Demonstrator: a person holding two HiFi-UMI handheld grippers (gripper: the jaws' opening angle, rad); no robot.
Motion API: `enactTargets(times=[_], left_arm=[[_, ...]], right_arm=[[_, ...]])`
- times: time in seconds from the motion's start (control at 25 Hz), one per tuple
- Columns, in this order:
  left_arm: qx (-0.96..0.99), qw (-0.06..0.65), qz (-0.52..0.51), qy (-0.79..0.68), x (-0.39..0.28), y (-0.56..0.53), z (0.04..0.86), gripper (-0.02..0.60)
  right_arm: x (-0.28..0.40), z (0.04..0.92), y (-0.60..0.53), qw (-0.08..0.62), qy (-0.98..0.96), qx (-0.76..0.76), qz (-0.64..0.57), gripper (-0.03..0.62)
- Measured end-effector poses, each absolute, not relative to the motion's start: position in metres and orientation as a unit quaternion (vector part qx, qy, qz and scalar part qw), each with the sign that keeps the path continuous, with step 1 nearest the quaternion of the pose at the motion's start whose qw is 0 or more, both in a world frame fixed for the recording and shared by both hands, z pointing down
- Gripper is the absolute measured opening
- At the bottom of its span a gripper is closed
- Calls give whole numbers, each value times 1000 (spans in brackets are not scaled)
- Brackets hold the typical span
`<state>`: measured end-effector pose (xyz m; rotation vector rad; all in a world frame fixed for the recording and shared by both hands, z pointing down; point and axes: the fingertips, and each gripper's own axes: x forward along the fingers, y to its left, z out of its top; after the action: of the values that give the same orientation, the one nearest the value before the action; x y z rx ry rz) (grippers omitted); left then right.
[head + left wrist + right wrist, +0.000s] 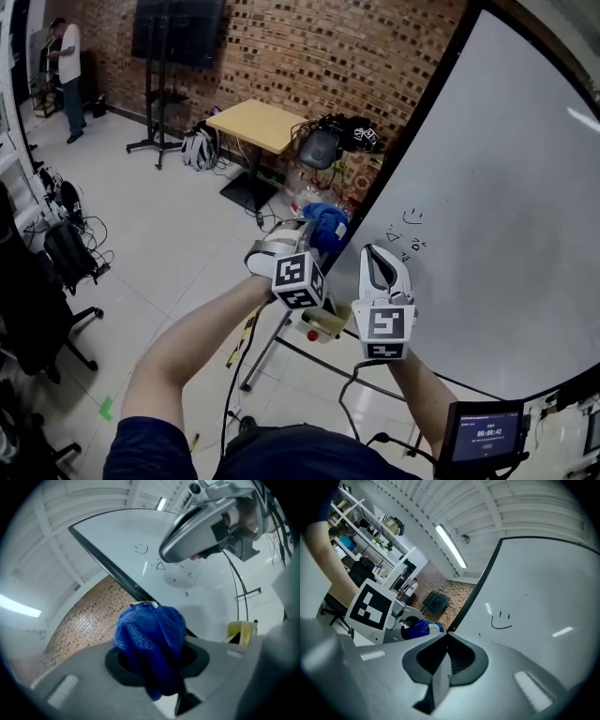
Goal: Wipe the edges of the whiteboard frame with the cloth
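Observation:
The whiteboard (497, 216) fills the right side, and its black frame edge (412, 131) slants down towards the left. My left gripper (312, 232) is shut on a bunched blue cloth (325, 223), which sits right beside the lower part of that edge. In the left gripper view the cloth (150, 637) bulges out of the gripper (154, 656) and covers part of the frame (110, 569). Whether it touches I cannot tell. My right gripper (382, 265) hovers over the board face near small drawings, shut and empty. The right gripper view shows the gripper (446, 634), the cloth (419, 627) and the frame (476, 590).
A wooden table (255, 122) and bags stand by the brick wall. A screen on a stand (178, 33) and a person (66, 75) are far left, an office chair (47, 309) near left. The board's stand legs (267, 347) lie below my hands. A small display (486, 433) is bottom right.

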<state>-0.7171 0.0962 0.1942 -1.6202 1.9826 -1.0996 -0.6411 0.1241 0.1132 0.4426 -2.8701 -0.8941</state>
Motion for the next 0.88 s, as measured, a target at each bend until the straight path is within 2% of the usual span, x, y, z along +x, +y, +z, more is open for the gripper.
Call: enactTargets(times=[0.44,0.72,0.88], left_arm=[[-530,212,-414,710,-713,82,144,140],[-512,248,-411,713,-723,82,87,140],[-490,273,-430,707,-734,83,55,141]], right_arm=[[-626,55,96,28,-929,164,-332,11],[-631,-13,109,-5,-884,168,-436,11],[-639,-46,105,-22,-880,165,-444,11]])
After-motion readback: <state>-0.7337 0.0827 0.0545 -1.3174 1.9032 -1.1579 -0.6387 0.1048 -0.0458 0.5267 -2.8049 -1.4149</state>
